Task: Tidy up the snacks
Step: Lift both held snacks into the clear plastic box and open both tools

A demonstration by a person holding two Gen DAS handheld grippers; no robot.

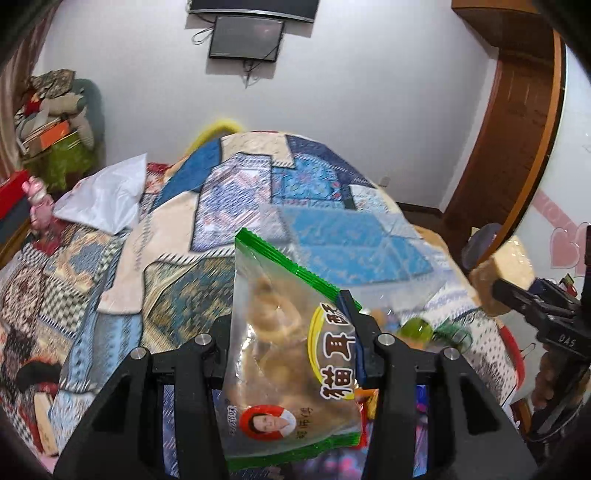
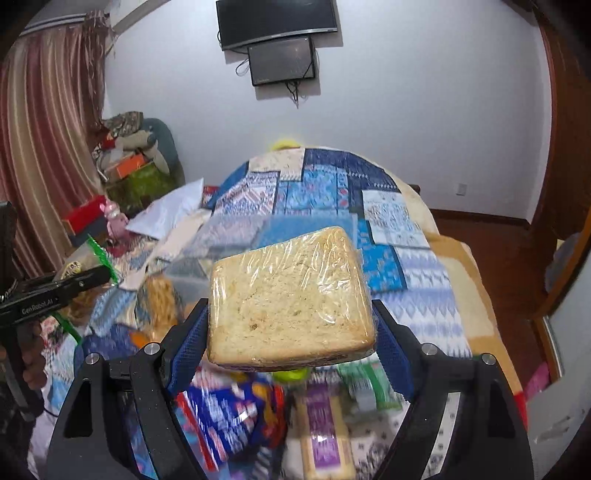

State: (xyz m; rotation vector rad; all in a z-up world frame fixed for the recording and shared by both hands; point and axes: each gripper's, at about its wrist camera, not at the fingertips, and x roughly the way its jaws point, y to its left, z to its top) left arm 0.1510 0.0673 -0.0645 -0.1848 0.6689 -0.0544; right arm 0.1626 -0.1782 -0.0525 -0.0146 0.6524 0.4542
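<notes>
So the biggest thing here is the bed [image 2: 436, 266], covered in a patchwork quilt [image 1: 236, 184] of blue and cream blocks that runs off toward the far white wall. Two dark screens [image 2: 277, 22] hang on that wall, one under the other, and a striped reddish curtain [image 2: 44, 122] fills the far left. A pile of clothes and boxes [image 2: 136, 155] sits in the left corner next to it.

Both grippers are up in the air over the near end of the bed. The right gripper [image 2: 291, 332] has its blue-padded fingers clamped on the two sides of a plastic-wrapped bread slab [image 2: 291, 295], held flat, off to the right. The left gripper [image 1: 291, 339] is pinching a clear snack bag with green edges [image 1: 284, 350], full of tan curled crisps, standing upright between its fingers.

Underneath, at the near edge, there's a blurry heap of other snack packets [image 2: 236, 413], blue, purple and green ones lying close together on the quilt.
</notes>
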